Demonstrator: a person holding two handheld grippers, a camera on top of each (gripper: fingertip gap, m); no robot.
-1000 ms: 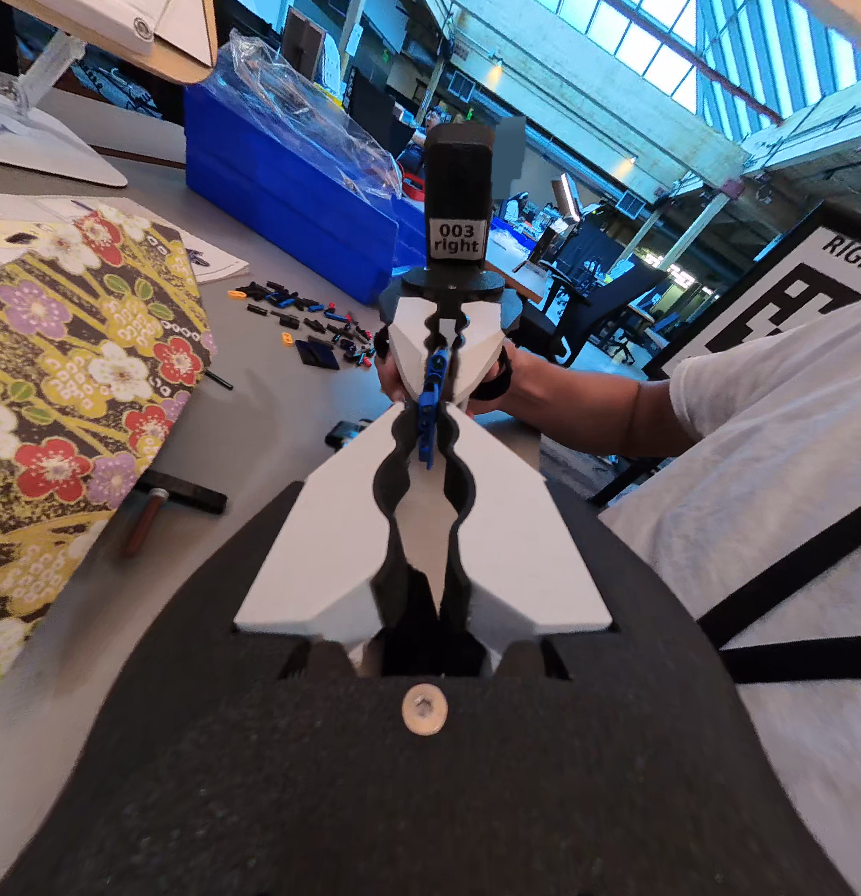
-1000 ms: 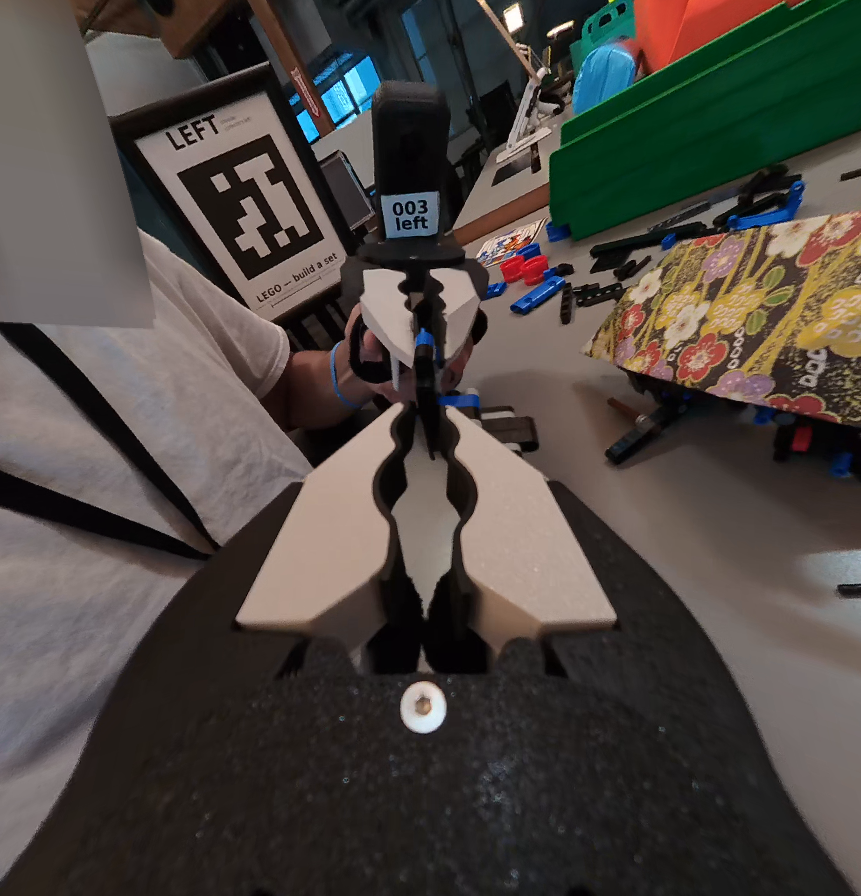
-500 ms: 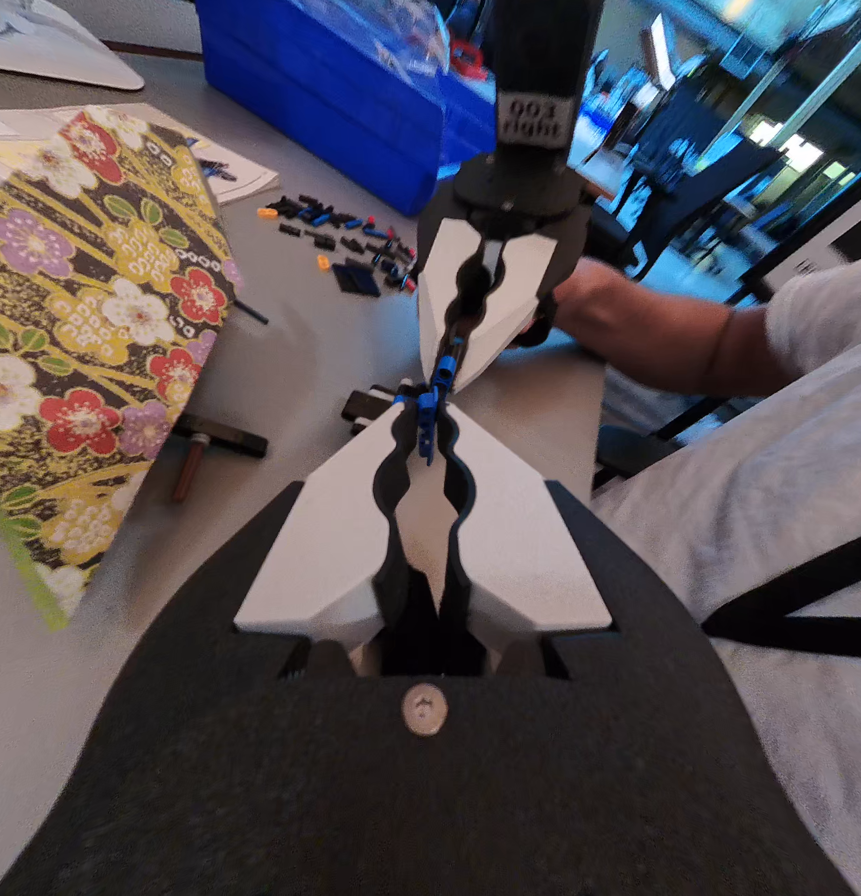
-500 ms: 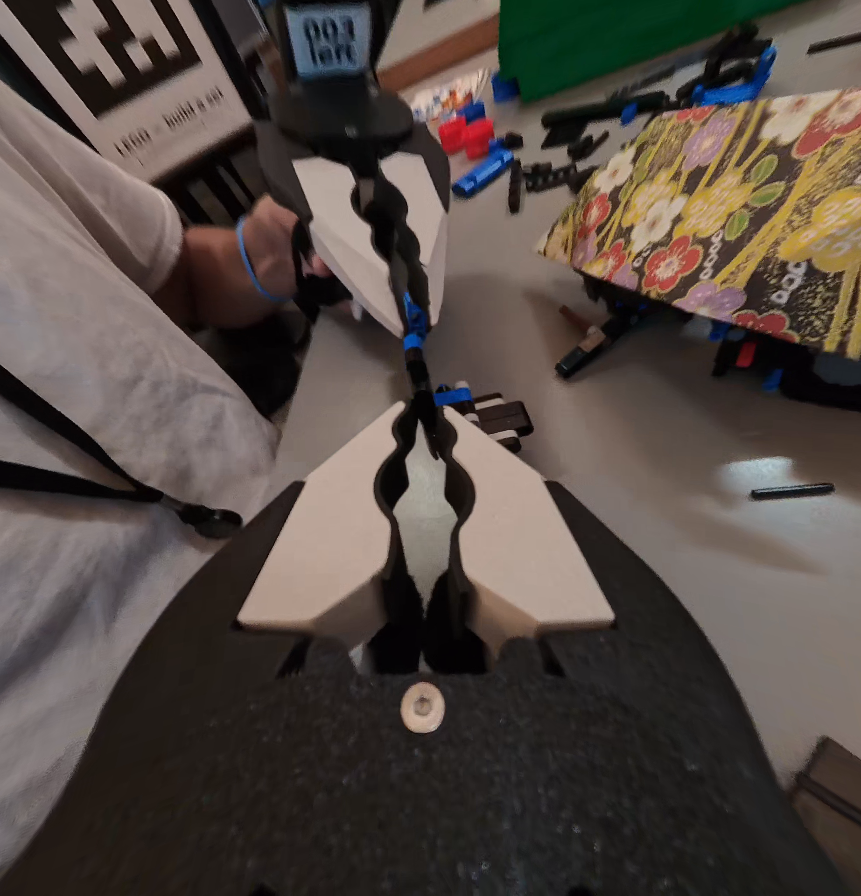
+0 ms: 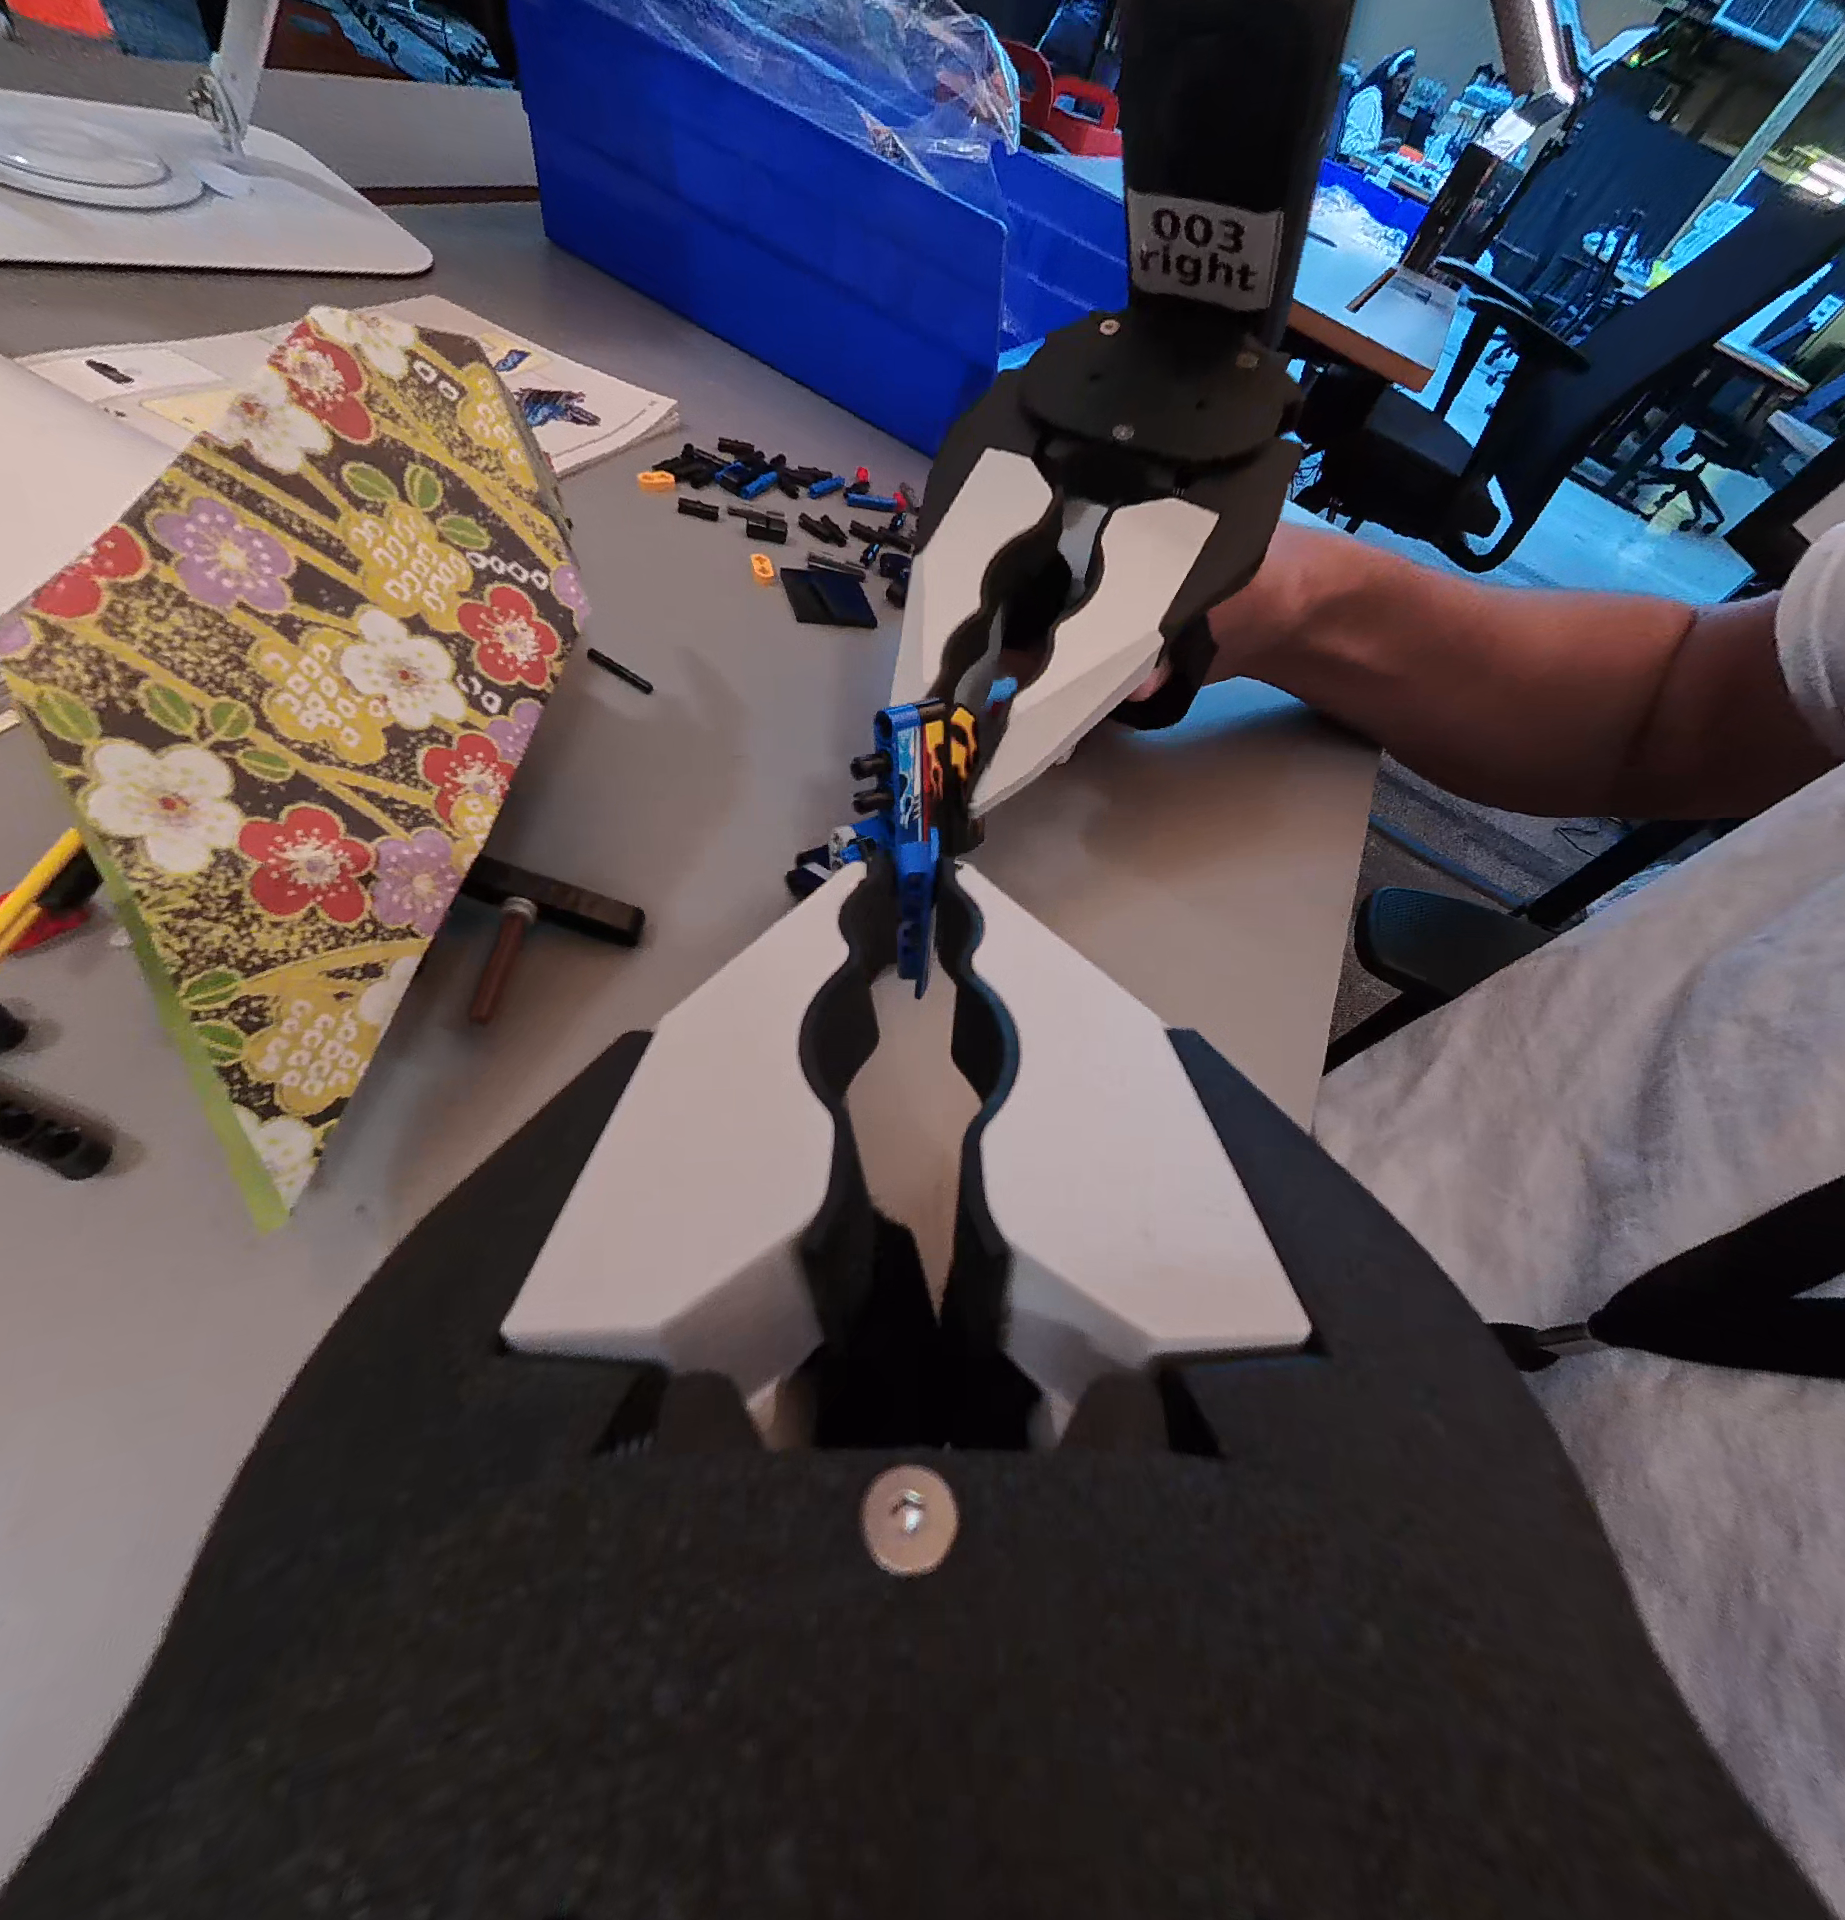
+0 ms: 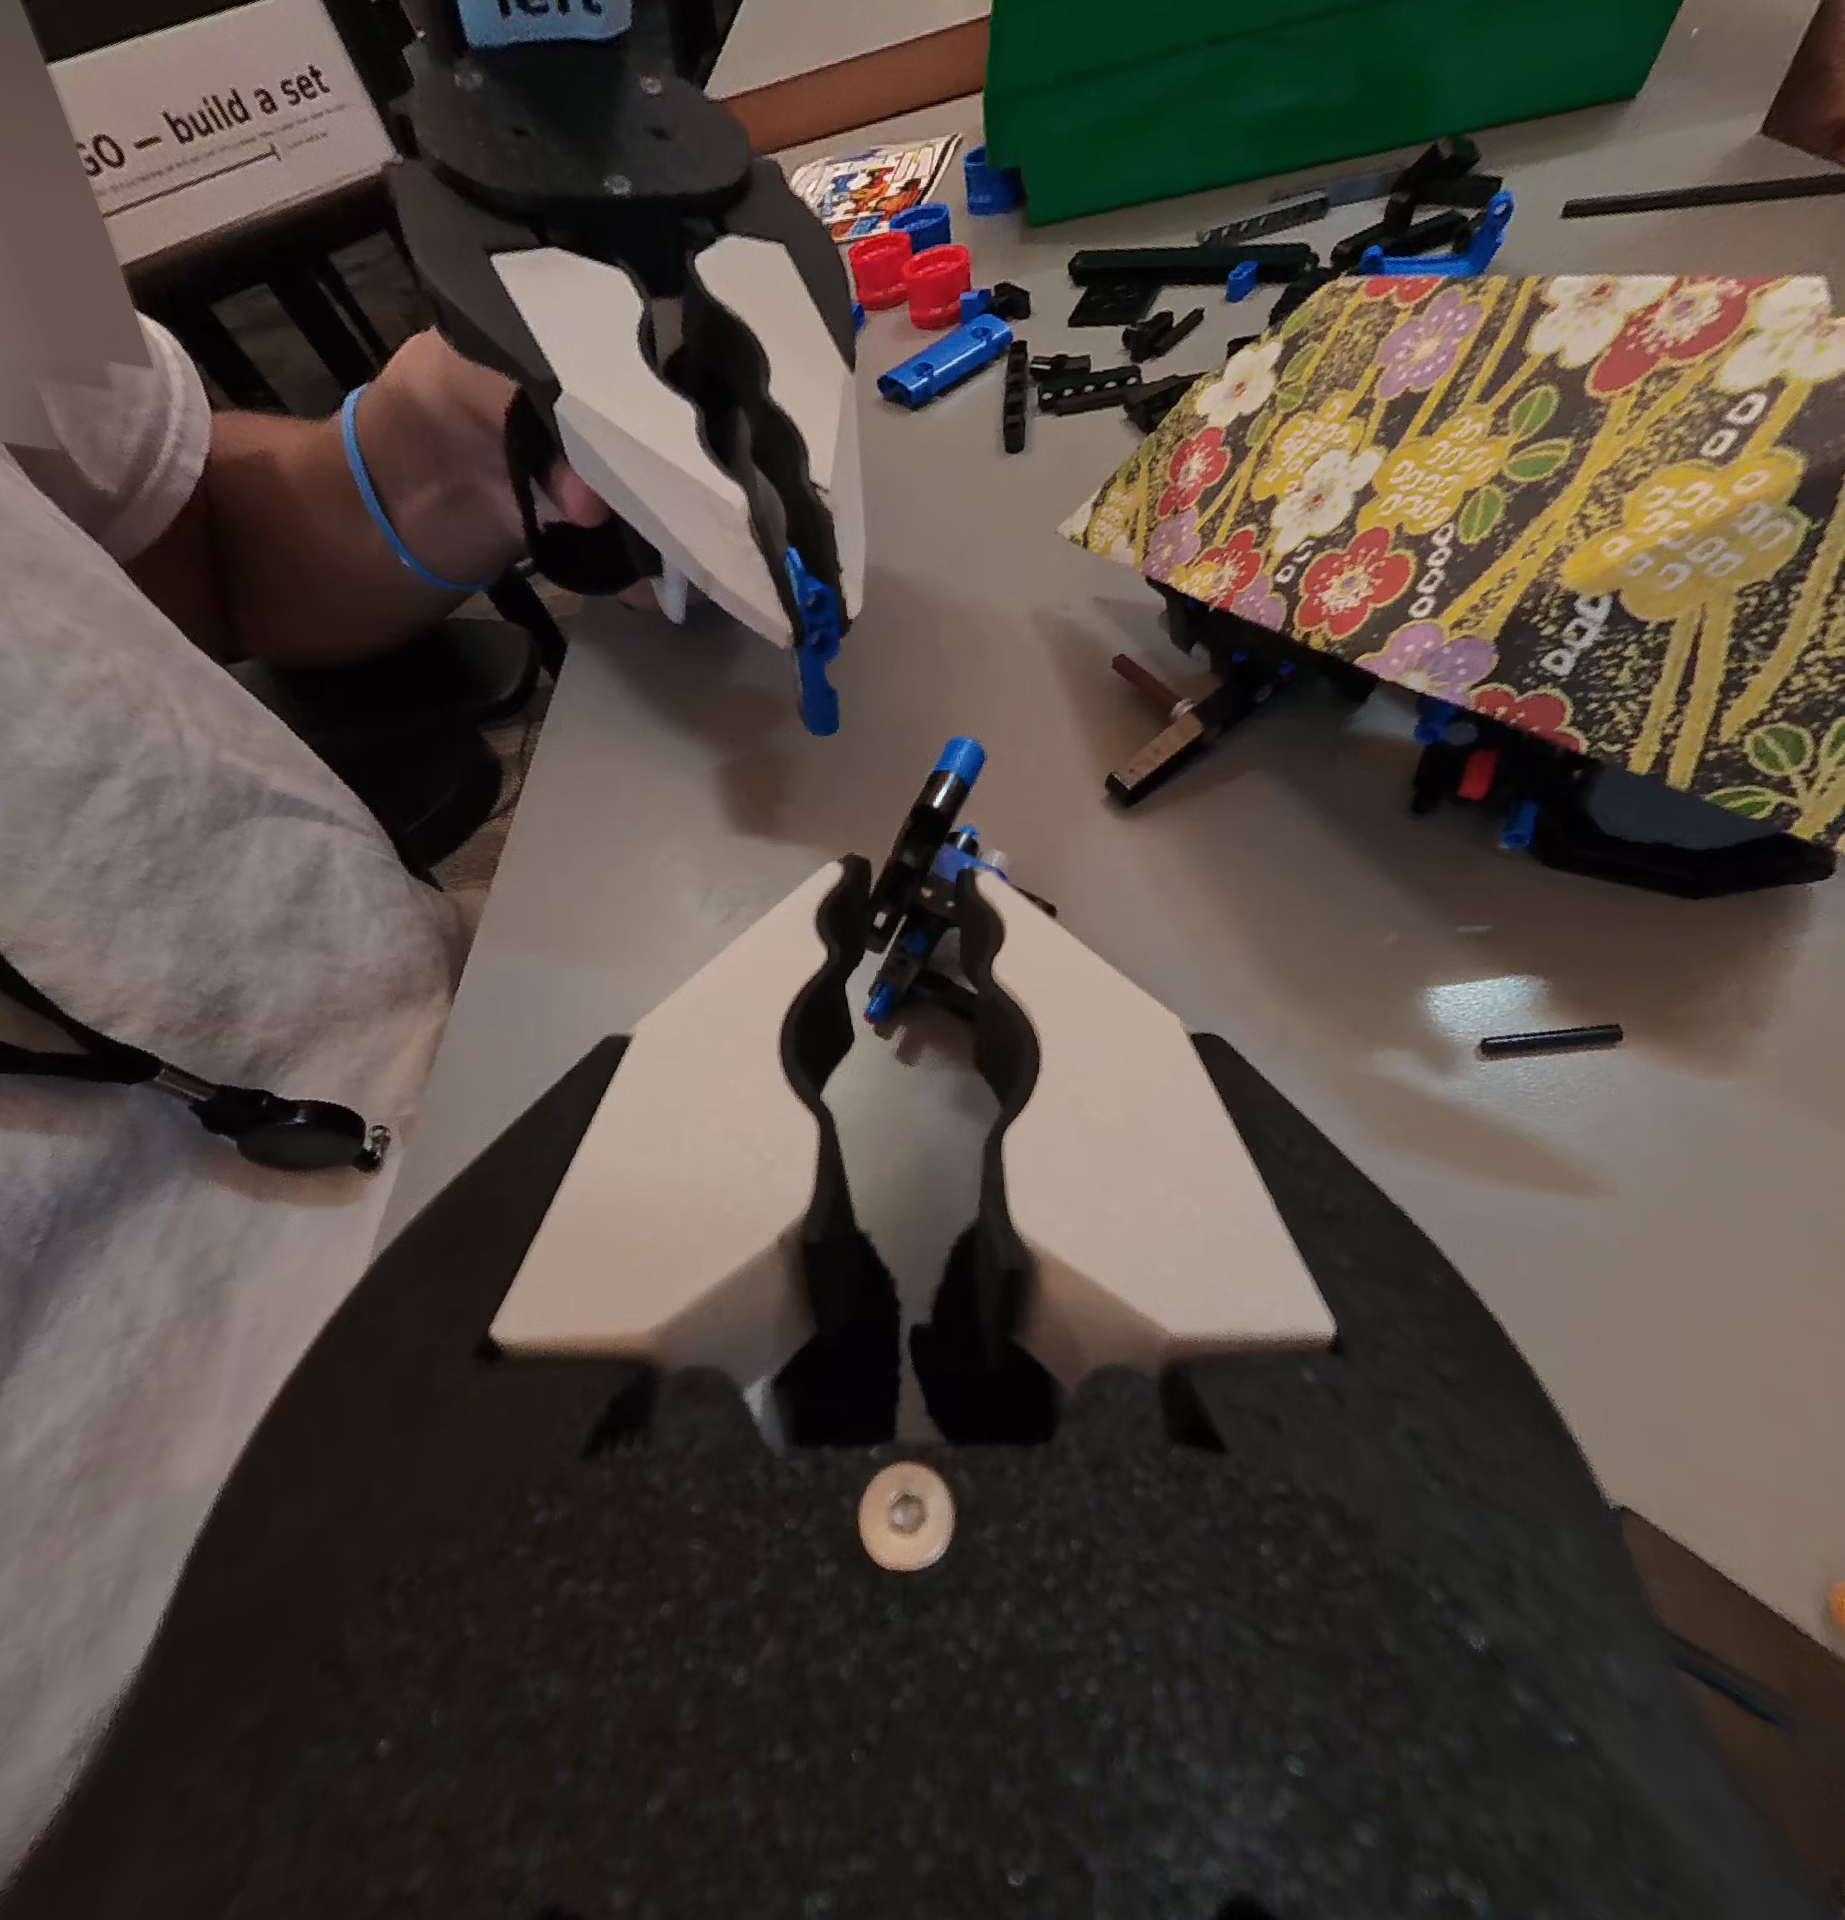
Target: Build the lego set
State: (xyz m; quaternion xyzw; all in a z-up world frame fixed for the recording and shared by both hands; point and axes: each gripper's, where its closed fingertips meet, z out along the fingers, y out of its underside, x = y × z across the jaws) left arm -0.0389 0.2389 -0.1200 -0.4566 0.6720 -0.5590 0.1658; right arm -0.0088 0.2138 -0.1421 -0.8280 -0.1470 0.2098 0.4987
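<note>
My left gripper (image 5: 902,883) is shut on a blue beam (image 5: 913,831) with a flame sticker and black pins on its side. It stands upright out of the fingertips. My right gripper (image 6: 902,883) is shut on a small black piece (image 6: 913,847) with a blue pin (image 6: 962,753) at its top. The two grippers face each other tip to tip above the grey table (image 6: 1261,1039). In the right wrist view the left gripper (image 6: 814,613) and its blue beam (image 6: 816,655) hang a short gap from the blue pin. In the left wrist view the right gripper (image 5: 965,727) sits just behind the beam.
A floral-patterned board (image 5: 274,675) leans over a dark part-built model (image 6: 1624,821). Loose black and blue pieces (image 5: 793,509) lie behind, with red wheels (image 6: 913,275). A blue bin (image 5: 793,239) and a green bin (image 6: 1313,83) stand at the back. A black axle (image 6: 1550,1039) lies to the right. Some 5 cm of space lies between my two pairs of fingers.
Both grippers have come down from a raised position toward the table. The two held pieces, touching tip to tip before, now stand a short gap apart.
</note>
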